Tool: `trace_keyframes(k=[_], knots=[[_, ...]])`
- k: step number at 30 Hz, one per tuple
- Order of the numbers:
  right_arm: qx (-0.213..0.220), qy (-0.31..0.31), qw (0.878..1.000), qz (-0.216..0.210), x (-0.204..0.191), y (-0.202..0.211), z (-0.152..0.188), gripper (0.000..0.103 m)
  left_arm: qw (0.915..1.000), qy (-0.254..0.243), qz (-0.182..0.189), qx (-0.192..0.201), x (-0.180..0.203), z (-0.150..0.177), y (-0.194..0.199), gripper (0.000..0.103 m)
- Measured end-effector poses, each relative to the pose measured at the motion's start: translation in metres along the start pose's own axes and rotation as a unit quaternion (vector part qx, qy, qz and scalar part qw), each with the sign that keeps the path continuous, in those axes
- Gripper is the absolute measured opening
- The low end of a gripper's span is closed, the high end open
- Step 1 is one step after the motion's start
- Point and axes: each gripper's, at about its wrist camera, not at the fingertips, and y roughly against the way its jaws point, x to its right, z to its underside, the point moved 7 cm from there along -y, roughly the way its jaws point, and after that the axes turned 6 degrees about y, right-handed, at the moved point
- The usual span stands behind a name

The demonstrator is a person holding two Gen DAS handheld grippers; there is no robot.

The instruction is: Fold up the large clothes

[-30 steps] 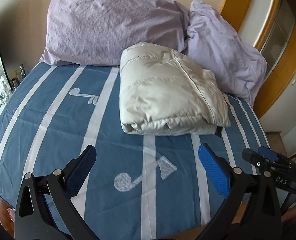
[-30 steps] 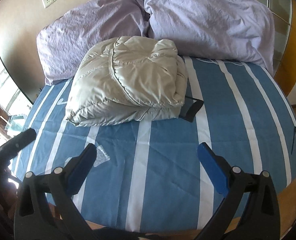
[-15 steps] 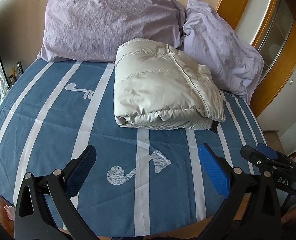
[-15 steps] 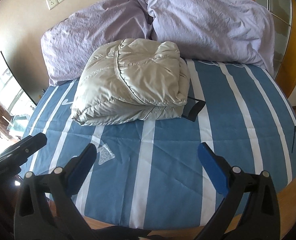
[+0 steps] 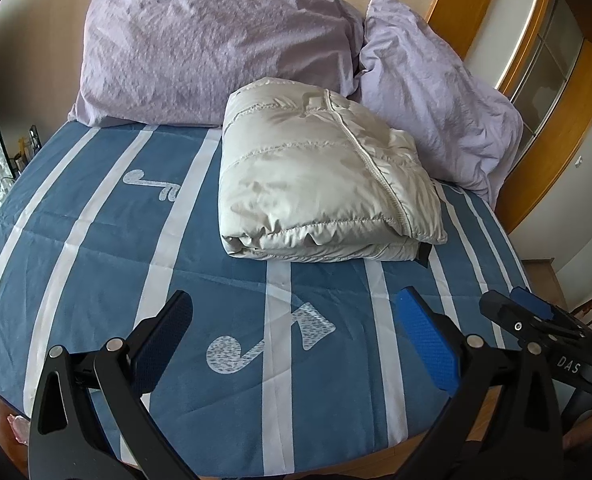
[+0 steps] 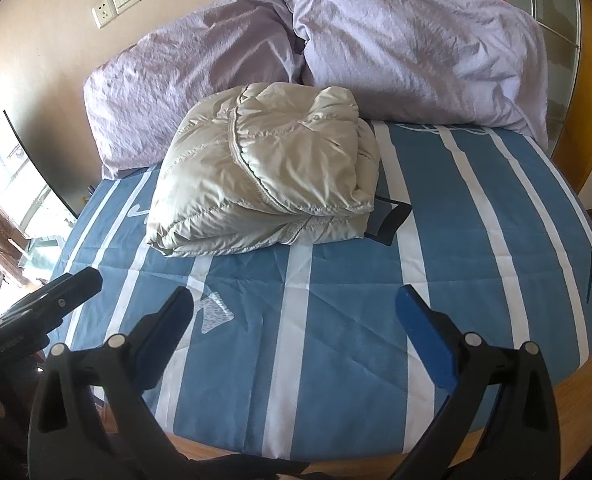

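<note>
Jacket: folded beige puffer jacket [image 5: 324, 184] on striped bed [image 5: 96, 240]; likely light, soft, slippery.
Hold: the folded front edge.
Tongs: left tongs [image 5: 292, 332] and right tongs [image 6: 294, 330] spread, empty.

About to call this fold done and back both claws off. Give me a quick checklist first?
1. Jacket folded into a compact bundle: ok.
2. Jacket lies fully on the bed: ok.
3. Left claw open, holding nothing: ok.
4. Right claw open, holding nothing: ok.
5. Black tab tucked in: not ok, it sticks out at the side.
6. Underside layers even: cannot tell.
</note>
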Motion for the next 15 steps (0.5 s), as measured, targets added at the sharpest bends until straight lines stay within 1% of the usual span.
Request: trace_keyframes(k=[10,15], knots=[[-0.001,-0.001,1.0,0.0,0.001,0.0,0.001,0.101,0.9997,-0.017,0.015,0.005,0.012,0.001,0.001,0.102],[-0.002,-0.004,1.0,0.0,0.004,-0.002,0.002,0.101,0.9997,-0.019,0.015,0.001,0.015,0.003,0.0,0.102]])
